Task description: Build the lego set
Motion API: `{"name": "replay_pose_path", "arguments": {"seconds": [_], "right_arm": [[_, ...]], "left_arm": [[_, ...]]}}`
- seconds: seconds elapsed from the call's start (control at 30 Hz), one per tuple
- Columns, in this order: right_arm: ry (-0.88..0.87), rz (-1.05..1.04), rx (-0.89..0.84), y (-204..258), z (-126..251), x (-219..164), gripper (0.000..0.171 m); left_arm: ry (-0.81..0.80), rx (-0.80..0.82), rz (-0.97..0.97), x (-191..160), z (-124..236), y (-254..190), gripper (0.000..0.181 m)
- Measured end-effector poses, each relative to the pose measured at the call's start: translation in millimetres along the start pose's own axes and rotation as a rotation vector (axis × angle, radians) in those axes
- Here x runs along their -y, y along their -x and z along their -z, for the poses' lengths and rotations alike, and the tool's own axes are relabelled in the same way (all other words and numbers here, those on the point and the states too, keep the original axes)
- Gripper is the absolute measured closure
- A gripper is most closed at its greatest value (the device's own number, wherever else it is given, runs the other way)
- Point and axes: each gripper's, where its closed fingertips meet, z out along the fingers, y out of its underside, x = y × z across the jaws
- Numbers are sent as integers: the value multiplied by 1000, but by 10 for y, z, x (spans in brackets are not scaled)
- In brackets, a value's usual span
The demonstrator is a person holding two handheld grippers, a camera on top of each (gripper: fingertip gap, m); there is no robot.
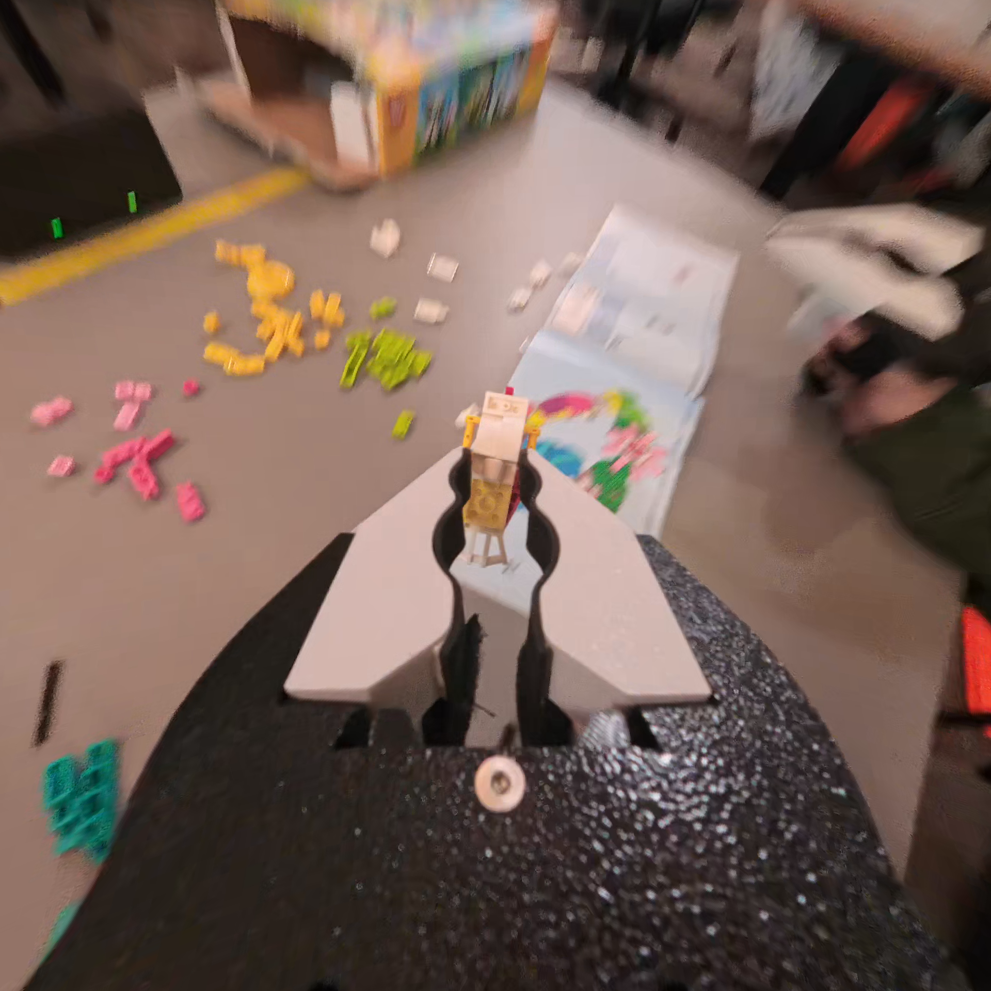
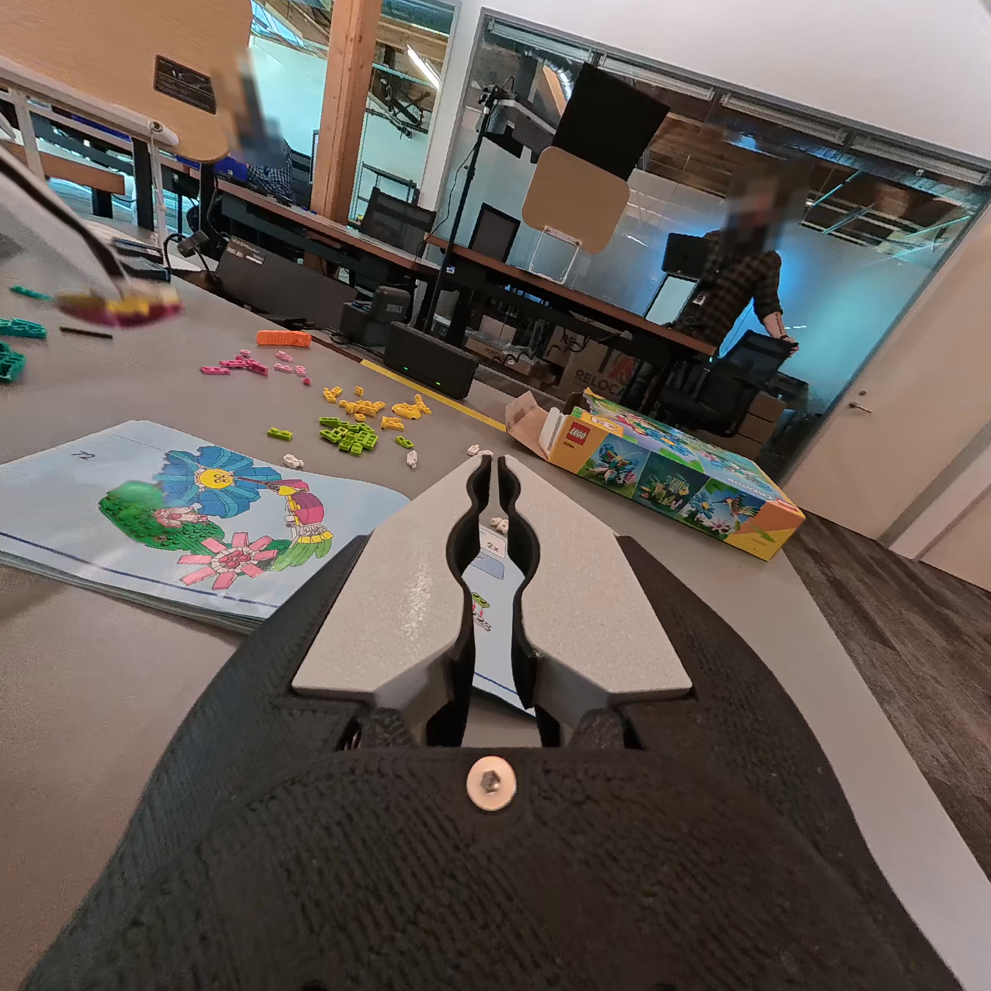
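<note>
Teal pieces (image 1: 80,793) at near left bench edge, pink pieces (image 1: 134,456), yellow pieces (image 1: 268,316), lime pieces (image 1: 386,359) mid-bench: sorted, mostly unused. Left gripper (image 1: 496,456) jaws clamped on small white-and-yellow subassembly (image 1: 496,456), lifted above open instruction booklet (image 1: 633,332). Right gripper (image 2: 494,464) jaws nearly closed, empty. Early-to-middle stage, likely.

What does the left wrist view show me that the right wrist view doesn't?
Only the left wrist view: the left hand-held gripper shut on a small white and yellow brick assembly, seen close up.

Only the right wrist view: the right hand-held gripper, nearly closed and holding nothing, an orange piece, and a person behind glass.

Both: instruction booklet, box, and yellow, green and pink bricks.
</note>
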Motion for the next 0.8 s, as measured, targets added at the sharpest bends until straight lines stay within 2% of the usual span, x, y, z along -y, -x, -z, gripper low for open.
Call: {"name": "replay_pose_path", "arguments": {"seconds": [0.17,0.23,0.3,0.4,0.47,0.63,0.8], "right_arm": [[-26,10,47,98,-18,56,164],[-125,-26,117,253,5,279,158],[-253,-30,229,547,65,684,150],[-412,59,420,1165,240,1326,142],[-440,92,456,1436,320,1578,141],[-371,109,385,1623,282,1689,142],[-362,122,330,1652,283,1698,151]], "left_arm": [[-526,-275,123,587,519,-767,166],[-709,-413,230,738,758,-978,166],[-855,-533,330,829,957,-1116,166],[-951,-559,380,852,1051,-1189,166],[-997,-562,390,860,1102,-1221,166],[-1075,-548,394,859,1208,-1261,166],[-1108,-573,418,853,1236,-1322,166]]}}
